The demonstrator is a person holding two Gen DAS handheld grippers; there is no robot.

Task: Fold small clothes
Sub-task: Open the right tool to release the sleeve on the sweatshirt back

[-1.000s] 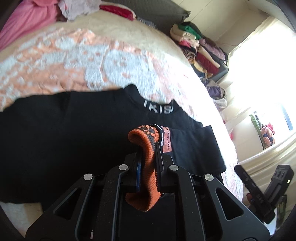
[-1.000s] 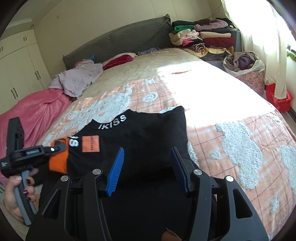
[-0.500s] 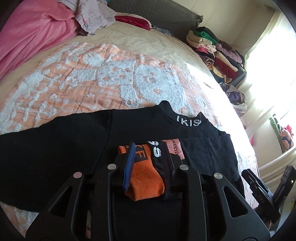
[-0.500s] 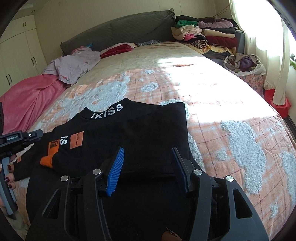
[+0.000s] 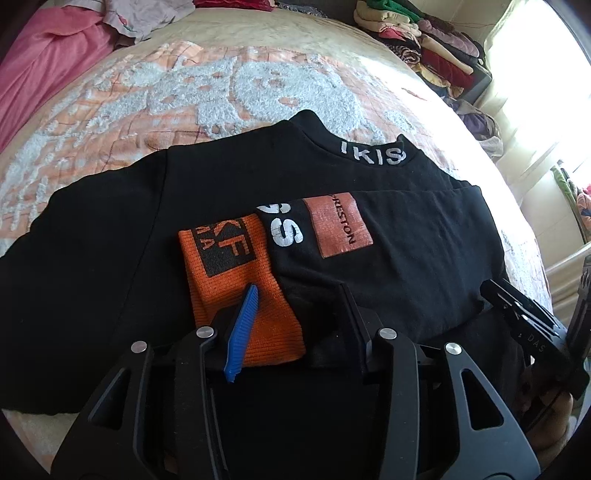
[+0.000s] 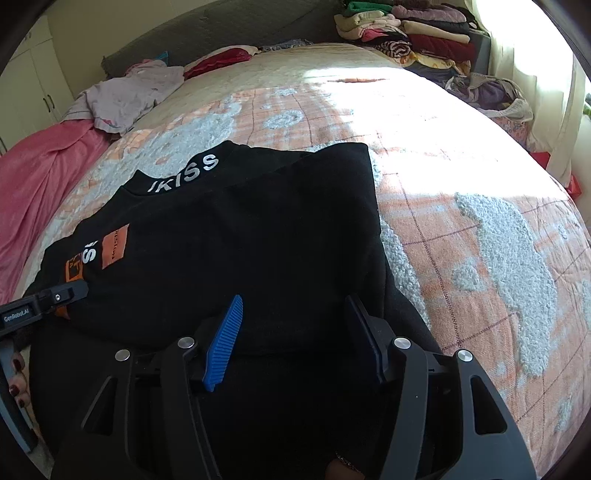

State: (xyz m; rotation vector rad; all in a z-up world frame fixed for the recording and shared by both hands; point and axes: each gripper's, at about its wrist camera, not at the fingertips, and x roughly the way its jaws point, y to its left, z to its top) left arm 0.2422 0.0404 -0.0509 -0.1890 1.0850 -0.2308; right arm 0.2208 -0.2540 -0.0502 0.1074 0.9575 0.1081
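Observation:
A black sweatshirt (image 5: pixel 110 240) with a white-lettered collar lies flat on the bed. One sleeve is folded across its chest, and the orange cuff (image 5: pixel 221 295) rests flat on the black cloth. My left gripper (image 5: pixel 295 310) hovers over that cuff with its jaws opening; the blue pad (image 5: pixel 242 325) stands over the cuff without pressing it. My right gripper (image 6: pixel 295 321) hangs over the sweatshirt (image 6: pixel 240 240) near its right side, jaws opening, with nothing between them. In the right wrist view the left gripper (image 6: pixel 55 295) sits at the far left by the cuff (image 6: pixel 68 271).
The bed's orange-and-white quilt (image 6: pixel 480 240) stretches right of the shirt. A pink blanket (image 6: pixel 44 173) and a lilac garment (image 6: pixel 125 96) lie at the far left. A stack of folded clothes (image 6: pixel 413 33) and a bag of clothes (image 6: pixel 491 96) stand beyond the far right corner.
The left gripper came down, laid the orange cuff flat on the shirt and its jaws parted off it. The right gripper sank closer to the shirt and its jaws widened.

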